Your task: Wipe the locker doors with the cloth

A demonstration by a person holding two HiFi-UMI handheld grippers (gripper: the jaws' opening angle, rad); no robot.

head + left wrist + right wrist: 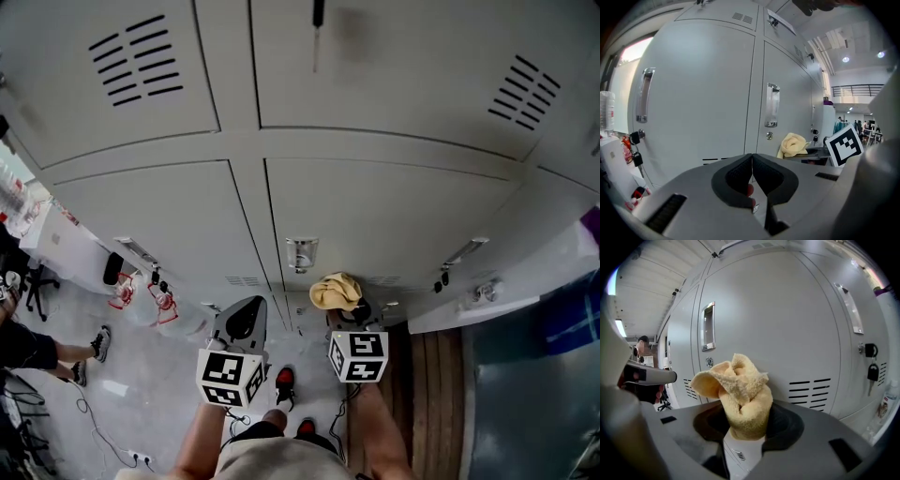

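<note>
Grey metal locker doors (375,216) fill the head view, each with a recessed handle (301,254) and vent slots. My right gripper (746,420) is shut on a bunched yellow cloth (740,390), held a short way off the lower door (778,333). The cloth (336,291) shows just below the handle in the head view and at the right of the left gripper view (793,144). My left gripper (752,176) hangs beside it, jaws pressed together with nothing between them, facing the neighbouring door (698,98).
Keys (872,372) hang from a lock at the right. A white shelf with bottles (141,298) stands at the lower left. A person's legs and shoes (89,345) are at the left edge. A wooden bench (436,394) lies at the right.
</note>
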